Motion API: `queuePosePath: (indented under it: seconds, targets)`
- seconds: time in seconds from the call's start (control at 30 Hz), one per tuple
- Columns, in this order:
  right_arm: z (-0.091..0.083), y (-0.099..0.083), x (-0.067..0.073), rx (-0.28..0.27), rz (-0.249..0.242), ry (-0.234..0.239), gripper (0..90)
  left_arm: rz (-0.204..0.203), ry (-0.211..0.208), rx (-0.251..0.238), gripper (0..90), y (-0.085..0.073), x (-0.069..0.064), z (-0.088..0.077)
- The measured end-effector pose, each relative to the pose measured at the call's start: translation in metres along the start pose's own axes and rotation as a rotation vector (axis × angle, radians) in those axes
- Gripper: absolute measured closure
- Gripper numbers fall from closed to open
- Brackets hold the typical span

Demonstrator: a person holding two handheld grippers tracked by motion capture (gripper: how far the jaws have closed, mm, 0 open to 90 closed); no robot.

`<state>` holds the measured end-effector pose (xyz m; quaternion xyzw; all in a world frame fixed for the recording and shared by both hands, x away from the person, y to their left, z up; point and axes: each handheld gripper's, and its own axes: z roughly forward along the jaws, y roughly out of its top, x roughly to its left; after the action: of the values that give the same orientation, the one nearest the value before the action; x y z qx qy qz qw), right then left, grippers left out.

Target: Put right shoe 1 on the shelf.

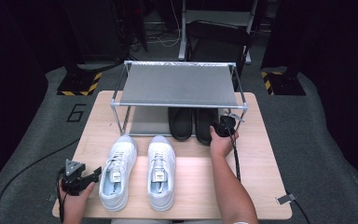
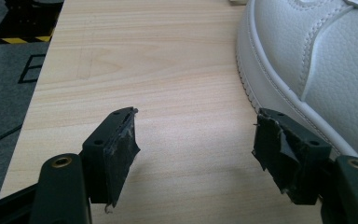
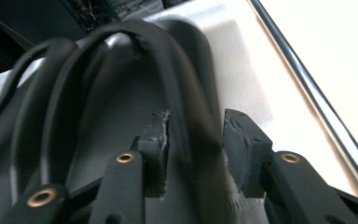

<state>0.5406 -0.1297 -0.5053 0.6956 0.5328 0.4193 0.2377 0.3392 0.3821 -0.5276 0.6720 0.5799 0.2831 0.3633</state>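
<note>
1. High view, far left: the person's left hand [image 1: 74,198] rests at the near left corner of the table [image 1: 261,154], holding the left claw [image 1: 94,174] low and roughly level, its jaws pointing right toward the heel of the left white sneaker [image 1: 118,170].
2. In the left gripper view the left claw [image 2: 196,144] stands wide open with bare table between its jaws; it holds nothing. The side of the left white sneaker [image 2: 317,60] lies just beyond the right-hand jaw, very near it; whether they touch cannot be told.
3. The right white sneaker [image 1: 161,170] lies beside the left one, toes pointing away from the person, both in front of the rack [image 1: 179,84].
4. Under the rack's grey top shelf, on its lower level, stands a pair of black shoes: the left black shoe [image 1: 181,122] and, just beside it, the right black shoe [image 1: 204,123], heels toward the person.
5. The right forearm reaches forward across the table; the right hand [image 1: 223,142] holds the right claw [image 1: 217,127] at the heel of the right black shoe, by the rack's front right post.
6. In the right gripper view the right claw [image 3: 196,149] is partly open and straddles the heel rim of the right black shoe [image 3: 121,93]. One pad lies against the rim; the other stands clear, so the shoe is not clamped.
</note>
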Motion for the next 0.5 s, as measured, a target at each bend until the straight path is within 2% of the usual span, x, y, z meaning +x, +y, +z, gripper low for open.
queuePosePath:
  seconds: [0.1,0.13,0.2,0.23,0.3,0.37,0.5]
  targets:
    - [-0.003,0.002,0.003,-0.026,-0.043,-0.013,56.0,-0.009,0.004,-0.011,29.5,0.000,-0.002,0.001]
    - [-0.005,0.003,0.004,-0.027,-0.046,-0.012,56.0,-0.005,-0.002,0.002,29.5,0.000,-0.001,0.000]
    - [-0.006,0.003,0.004,-0.039,-0.052,0.009,56.0,-0.009,0.005,-0.013,29.5,0.000,-0.002,0.001]
    - [-0.009,0.003,0.005,-0.017,-0.047,-0.002,56.0,-0.008,0.006,-0.014,29.5,0.000,-0.001,0.001]
    - [-0.012,0.002,0.004,-0.033,-0.075,0.012,56.0,-0.008,0.006,-0.013,29.5,0.000,-0.001,0.001]
    - [-0.017,0.000,0.004,-0.028,-0.073,0.016,56.0,0.001,0.007,-0.007,29.5,0.000,-0.001,0.001]
    - [-0.030,-0.003,0.005,-0.028,-0.096,0.035,56.1,-0.008,0.005,-0.001,29.5,0.000,-0.001,0.000]
